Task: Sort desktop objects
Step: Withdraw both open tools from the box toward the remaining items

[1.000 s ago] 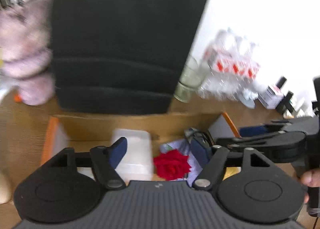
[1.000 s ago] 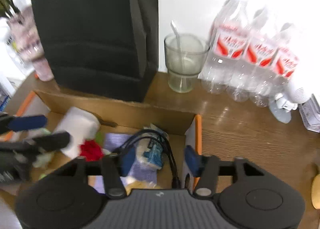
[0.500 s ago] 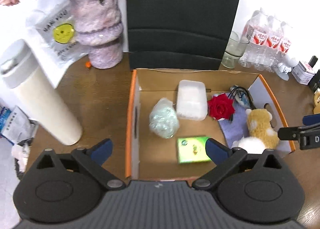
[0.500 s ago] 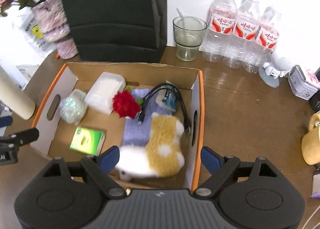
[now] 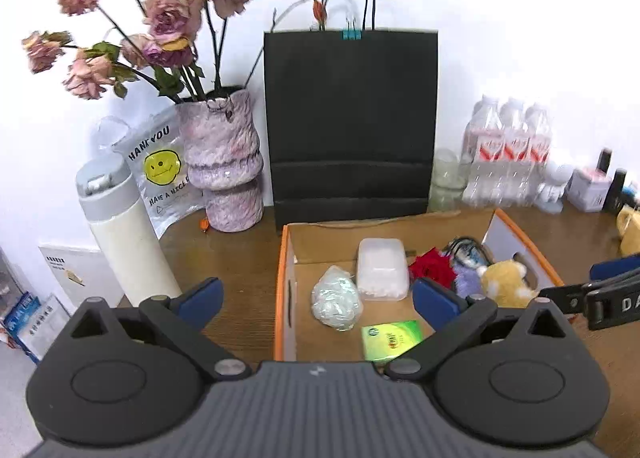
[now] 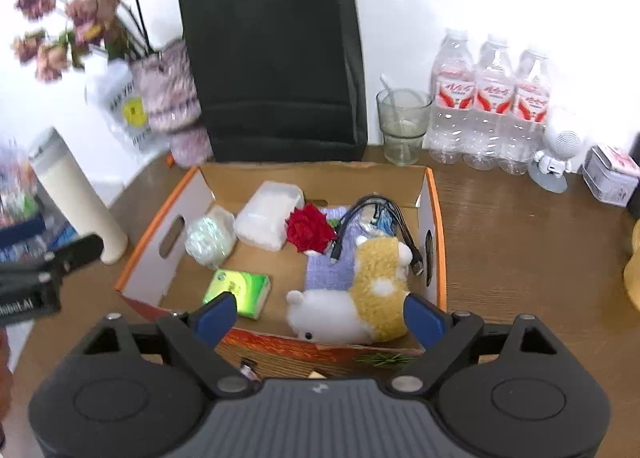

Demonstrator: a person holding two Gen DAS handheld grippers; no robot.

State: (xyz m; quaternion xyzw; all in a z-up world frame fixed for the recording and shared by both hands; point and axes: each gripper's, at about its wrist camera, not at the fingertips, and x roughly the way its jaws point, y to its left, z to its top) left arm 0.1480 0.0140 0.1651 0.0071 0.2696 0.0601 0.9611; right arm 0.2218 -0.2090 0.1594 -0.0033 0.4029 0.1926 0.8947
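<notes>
1. Left gripper (image 5: 316,294): fingers spread wide, nothing between them. In the left wrist view it hovers in the lower centre, over the near left wall of the cardboard box (image 5: 286,258).
2. Right gripper (image 6: 318,314): fingers spread, nothing pinched. It hovers over the box's near edge, the plush toy (image 6: 360,298) framed between the fingers but not touched.
3. Contents in the right wrist view, centre: green tissue pack (image 6: 238,292), red rose (image 6: 310,227), white container (image 6: 270,213), wrapped bundle (image 6: 210,236), black cable (image 6: 372,213), purple cloth (image 6: 330,272). All lie inside the box on the wooden surface (image 6: 520,242).
4. Judged step: clearing the box after a placement. Keep both grippers above the walls while moving off, and look on the surface for any object left outside.
5. Change from a second earlier: both grippers then sat low and close over the box with fingers narrower; both views now take in the whole box.
</notes>
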